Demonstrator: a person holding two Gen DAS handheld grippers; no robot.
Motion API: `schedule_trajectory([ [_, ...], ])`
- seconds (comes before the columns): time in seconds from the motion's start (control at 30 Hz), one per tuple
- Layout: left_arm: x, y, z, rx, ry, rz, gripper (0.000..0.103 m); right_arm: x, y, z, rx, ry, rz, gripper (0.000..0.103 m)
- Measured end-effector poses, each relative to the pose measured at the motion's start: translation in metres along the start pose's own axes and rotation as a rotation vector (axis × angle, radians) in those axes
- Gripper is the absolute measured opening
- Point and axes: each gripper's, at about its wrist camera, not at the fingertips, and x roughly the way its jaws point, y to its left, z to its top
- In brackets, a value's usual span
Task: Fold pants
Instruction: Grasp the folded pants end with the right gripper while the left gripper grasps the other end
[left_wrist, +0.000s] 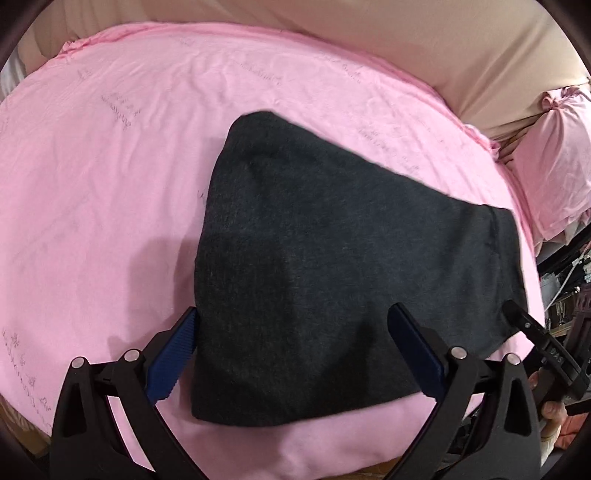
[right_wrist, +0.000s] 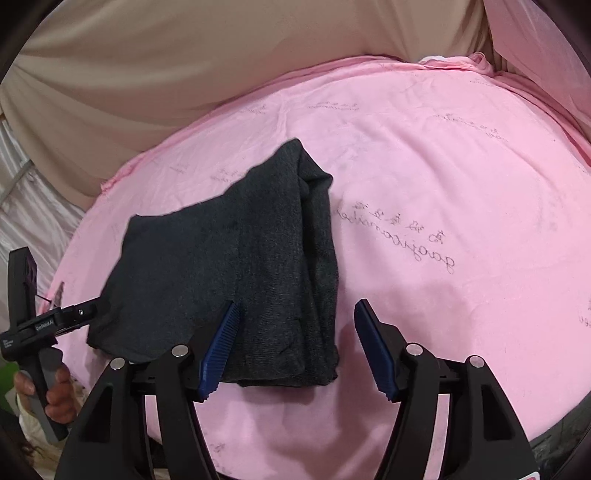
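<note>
Pants (left_wrist: 332, 258): dark grey, folded into a compact bundle, flat on the pink sheet (left_wrist: 110, 184), toward its near edge.
Left gripper (left_wrist: 295, 354): jaws spread wide, hovering over the near part of the bundle; left blue pad (left_wrist: 173, 362) just off the bundle's left edge, right pad above the cloth; nothing pinched.
Right gripper (right_wrist: 297, 347): jaws spread wide, nothing clamped; left pad (right_wrist: 219, 350) over the bundle's near right portion, right pad (right_wrist: 375, 350) over bare sheet just right of the folded edge.
Pants in the right wrist view (right_wrist: 229, 273): thick stacked fold on the right, thinner layer running left.
Backdrop: beige cloth (right_wrist: 147, 74) beyond the sheet's far edge.
</note>
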Motion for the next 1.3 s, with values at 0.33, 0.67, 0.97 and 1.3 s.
schedule_trajectory([
  [0.33,0.009,-0.009,-0.003,0.062,-0.047,-0.075,0.098,0.01,-0.02,-0.007,0.083,0.029,0.206,0.075],
  [0.67,0.018,0.012,0.029,-0.036,-0.09,-0.153,0.019,0.022,-0.005,0.011,0.101,0.006,0.243,0.031],
  [0.97,-0.043,0.015,0.007,0.032,-0.015,-0.133,0.014,-0.021,0.018,-0.007,0.089,0.059,0.286,0.029],
  [1.3,-0.02,0.02,-0.027,0.006,0.046,-0.109,0.072,0.001,0.002,-0.034,0.078,0.1,0.234,0.055],
])
